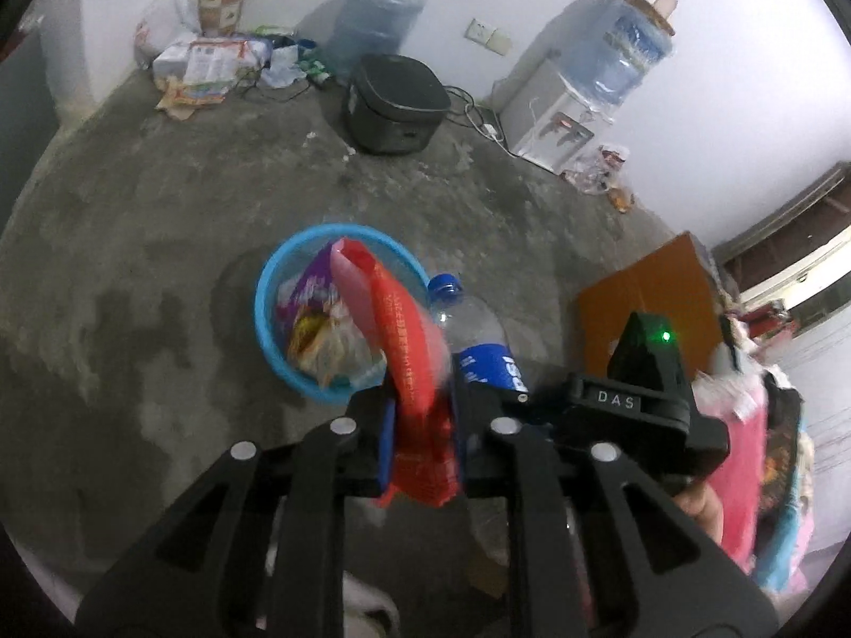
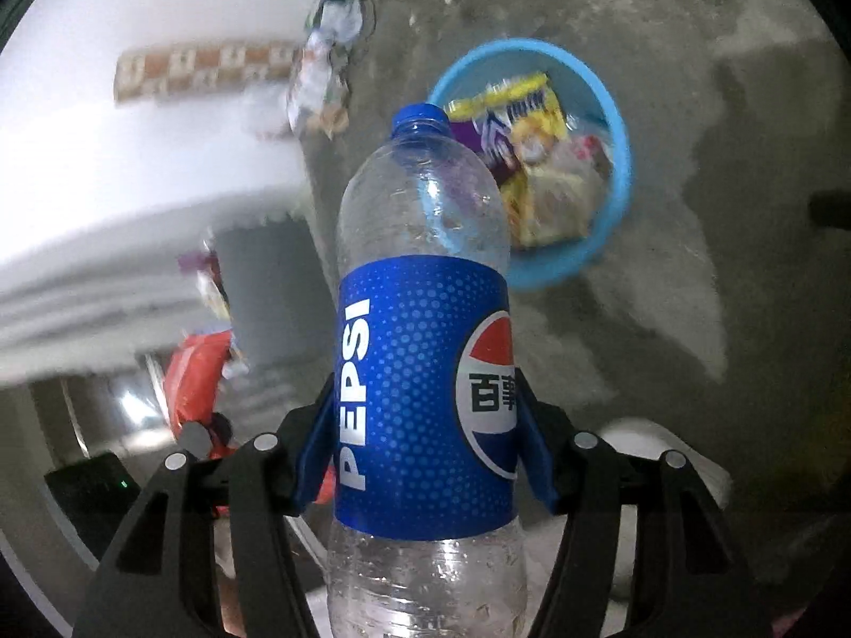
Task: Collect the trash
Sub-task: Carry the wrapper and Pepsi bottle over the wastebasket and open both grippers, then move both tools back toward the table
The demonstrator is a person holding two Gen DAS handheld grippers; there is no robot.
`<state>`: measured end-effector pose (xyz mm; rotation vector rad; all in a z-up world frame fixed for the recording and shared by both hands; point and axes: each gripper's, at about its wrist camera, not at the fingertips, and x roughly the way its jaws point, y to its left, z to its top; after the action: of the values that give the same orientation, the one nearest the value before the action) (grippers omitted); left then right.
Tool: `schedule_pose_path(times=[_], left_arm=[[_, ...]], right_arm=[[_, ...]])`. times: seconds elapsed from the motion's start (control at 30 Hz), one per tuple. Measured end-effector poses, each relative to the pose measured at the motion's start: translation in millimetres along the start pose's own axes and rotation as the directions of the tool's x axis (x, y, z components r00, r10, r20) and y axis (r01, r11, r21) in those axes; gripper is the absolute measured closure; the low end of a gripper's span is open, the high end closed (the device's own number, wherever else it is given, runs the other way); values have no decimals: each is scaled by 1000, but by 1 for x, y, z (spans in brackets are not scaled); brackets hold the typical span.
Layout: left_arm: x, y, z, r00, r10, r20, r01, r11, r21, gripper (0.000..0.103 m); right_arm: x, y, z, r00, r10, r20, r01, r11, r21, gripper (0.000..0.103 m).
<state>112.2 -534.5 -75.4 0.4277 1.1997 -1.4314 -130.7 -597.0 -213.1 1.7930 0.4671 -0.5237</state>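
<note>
My left gripper (image 1: 423, 420) is shut on a red snack wrapper (image 1: 404, 340), which sticks up over the near rim of a blue basin (image 1: 266, 319) holding several snack wrappers. My right gripper (image 2: 425, 425) is shut on an empty Pepsi bottle (image 2: 420, 351) with a blue cap, held above the floor beside the basin (image 2: 617, 122). In the left wrist view the bottle (image 1: 478, 340) and the right gripper's body show just right of the basin. The red wrapper (image 2: 191, 377) shows at the lower left of the right wrist view.
Concrete floor. A black rice cooker (image 1: 393, 101), a water dispenser (image 1: 553, 117) with cables, water jugs (image 1: 377, 10) and a pile of packaging (image 1: 213, 64) stand along the far wall. An orange cardboard box (image 1: 649, 297) and loose wrappers (image 1: 601, 170) lie at right.
</note>
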Motion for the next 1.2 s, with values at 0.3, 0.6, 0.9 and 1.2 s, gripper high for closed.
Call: schedule_pose_path(times=[0.3,0.6,0.9,1.2], left_arm=[[59,6,25,1000,-4,13,5,994,-106,38],[-20,9,2,990,54,130,-47,997,-58,33],[-168,17,-76,952,102,288,-57,986,-160,33],[-338,61,-273,795,435,424,-261,875,-408,33]], right_arm=[[42,-48,51,993,-14,114,-9,980,199,27],[2,-35,28,980,-52,193,44,998,46,27],[-45,31,-40,971,-8,239,72,963,-260,27],[9,130,-179,990,-53,-127,-48,735,-676,29]])
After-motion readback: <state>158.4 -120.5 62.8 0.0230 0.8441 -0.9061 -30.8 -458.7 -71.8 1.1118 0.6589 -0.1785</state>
